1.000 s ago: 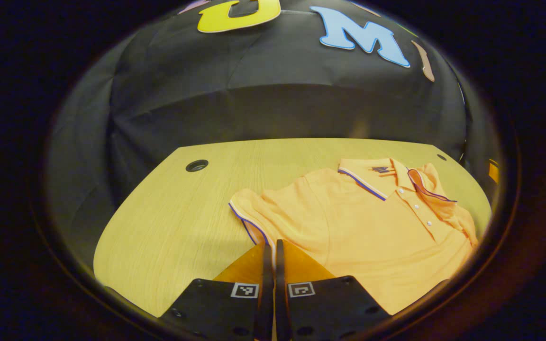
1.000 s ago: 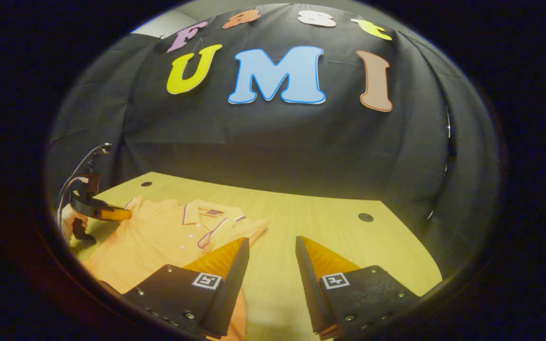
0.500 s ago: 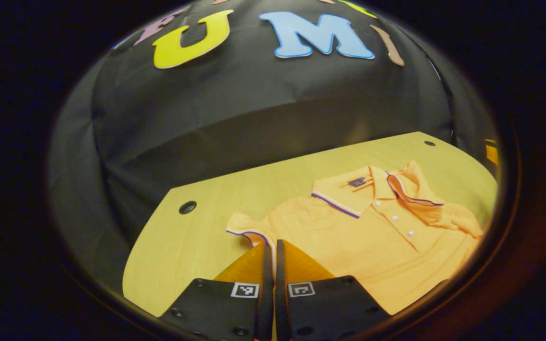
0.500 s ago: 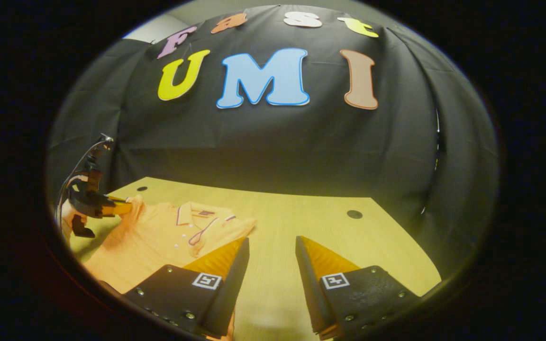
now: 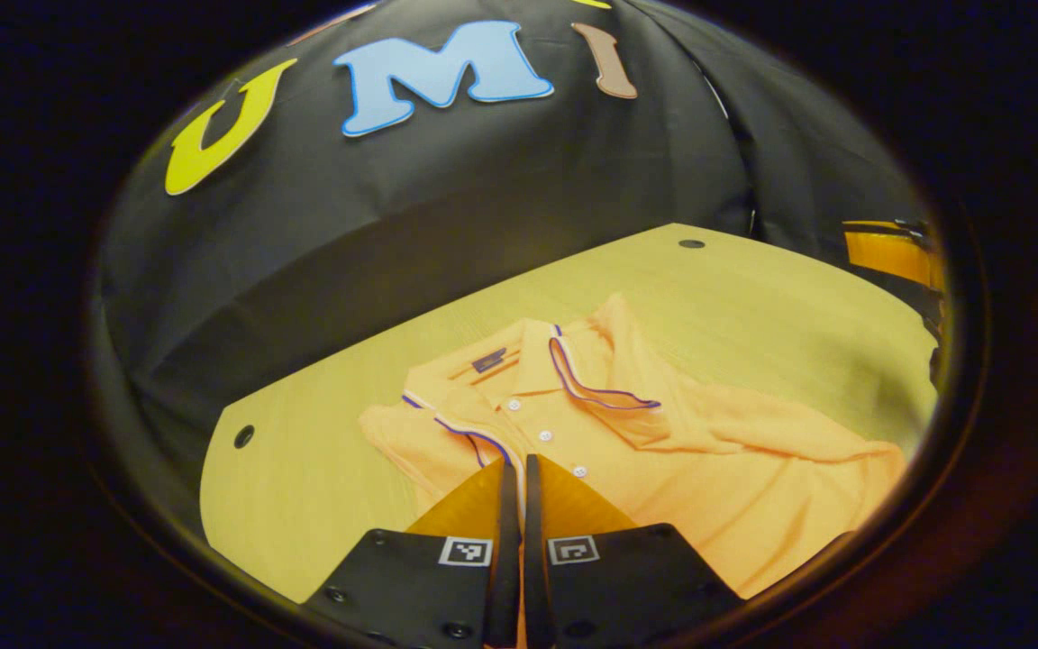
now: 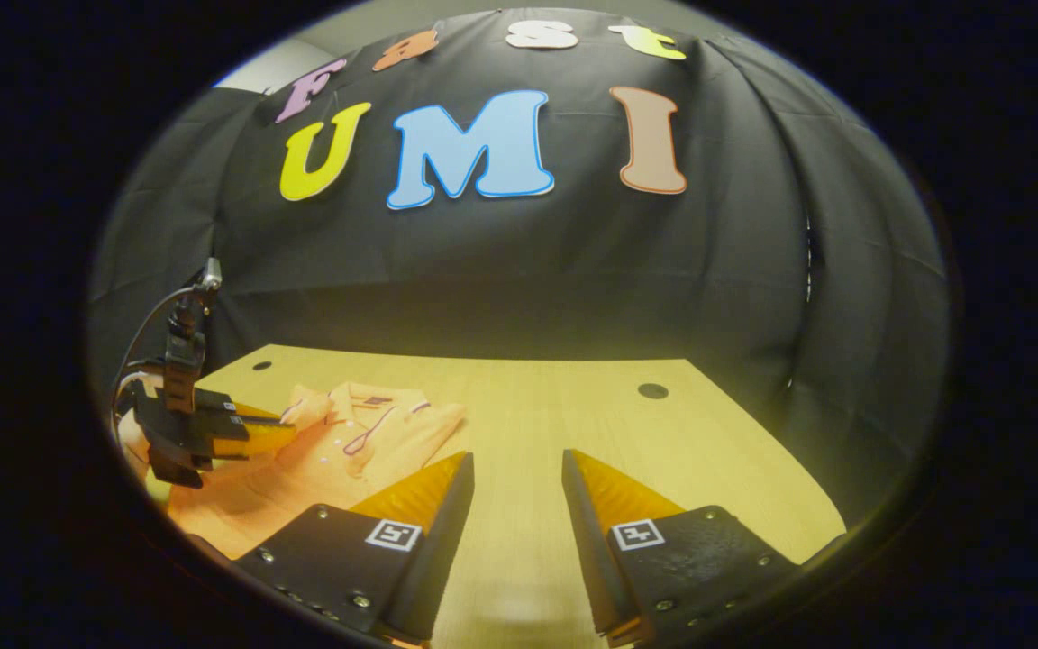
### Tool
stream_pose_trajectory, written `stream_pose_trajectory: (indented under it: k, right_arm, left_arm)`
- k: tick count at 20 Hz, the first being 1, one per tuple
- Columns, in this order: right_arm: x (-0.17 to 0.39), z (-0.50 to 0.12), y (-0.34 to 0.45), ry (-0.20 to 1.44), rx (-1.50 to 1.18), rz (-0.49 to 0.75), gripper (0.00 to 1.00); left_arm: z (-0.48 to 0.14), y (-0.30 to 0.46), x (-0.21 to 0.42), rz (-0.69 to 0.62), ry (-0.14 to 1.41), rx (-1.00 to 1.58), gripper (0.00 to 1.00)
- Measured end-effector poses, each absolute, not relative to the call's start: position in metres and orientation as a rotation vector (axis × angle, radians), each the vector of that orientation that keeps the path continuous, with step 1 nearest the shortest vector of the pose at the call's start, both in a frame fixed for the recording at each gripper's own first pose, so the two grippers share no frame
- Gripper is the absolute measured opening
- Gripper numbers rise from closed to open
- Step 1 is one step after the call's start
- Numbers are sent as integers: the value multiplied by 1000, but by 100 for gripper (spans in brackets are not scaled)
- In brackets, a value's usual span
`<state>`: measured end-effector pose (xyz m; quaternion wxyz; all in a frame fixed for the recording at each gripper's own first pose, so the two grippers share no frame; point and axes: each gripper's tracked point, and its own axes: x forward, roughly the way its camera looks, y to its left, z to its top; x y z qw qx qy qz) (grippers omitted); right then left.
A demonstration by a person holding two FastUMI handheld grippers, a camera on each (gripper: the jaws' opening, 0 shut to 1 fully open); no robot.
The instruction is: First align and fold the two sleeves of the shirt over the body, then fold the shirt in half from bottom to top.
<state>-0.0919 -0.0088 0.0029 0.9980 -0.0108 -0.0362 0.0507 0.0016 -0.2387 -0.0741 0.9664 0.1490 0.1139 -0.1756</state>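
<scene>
In the left gripper view, the left gripper sits nearest, its two fingers pressed together with a thin fold of orange cloth running down between them, so it is clenched on the sleeve of the shirt. That sleeve, edged with a blue and white stripe, is lifted over toward the button placket rather than lying flat out to the side. Beyond the fingertips the orange polo shirt lies face up on the wooden table. Its long axis runs from the near right, where the lower body spreads wide, to the far left, where the collar points toward the black cloth wall. The other sleeve lies already folded across the chest, its striped hem just beside the buttons. At the far right edge of this view, part of the right gripper shows well apart from the shirt.

In the right gripper view, the right gripper is nearest, its fingers spread wide with bare table between them, holding nothing. The shirt lies to its left, collar toward the far wall. Farther left, the left gripper reaches over the shirt's shoulder, with a cable rising from its body. Two round holes mark the table's far corners.
</scene>
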Motion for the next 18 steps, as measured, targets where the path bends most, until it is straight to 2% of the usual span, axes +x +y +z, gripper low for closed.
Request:
stream_pose_trajectory:
  k: [4,6,7,8,9,10,11,12,13,14,15,17,18]
  right_arm:
    - [-94,-1,-13,-68,-10,102,62]
    - [-94,-5,-12,-59,-9,108,62]
    - [-96,-7,-11,-53,-9,113,63]
    - [-97,-9,-9,-50,-9,119,63]
    - [-99,-10,-7,-46,-10,125,63]
    - [-102,-12,-6,-42,-13,131,63]
    - [-105,-12,-4,-39,-16,136,63]
    - [-107,-14,-3,-37,-20,142,63]
    - [-110,-14,-1,-36,-23,147,63]
    - [-114,-15,1,-33,-28,155,63]
    - [-119,-16,2,-31,-34,156,65]
    - [-127,-17,5,-28,-47,163,66]
    - [-133,-19,8,-27,-49,171,66]
  left_arm:
    - [-88,-244,6,-348,245,289,13]
    - [-88,-246,4,-359,243,254,48]
    - [-85,-244,3,-353,237,247,60]
    - [-83,-241,0,-347,229,242,83]
    - [-77,-237,-2,-331,217,238,94]
    - [-72,-231,-4,-314,204,232,99]
    - [-67,-223,-8,-300,192,222,93]
    - [-60,-218,-14,-294,181,209,100]
    - [-54,-211,-20,-288,171,194,95]
    - [-48,-201,-27,-280,162,178,95]
    - [-44,-191,-36,-272,153,166,89]
    - [-37,-171,-56,-253,136,147,100]
    - [-34,-161,-66,-244,128,140,100]
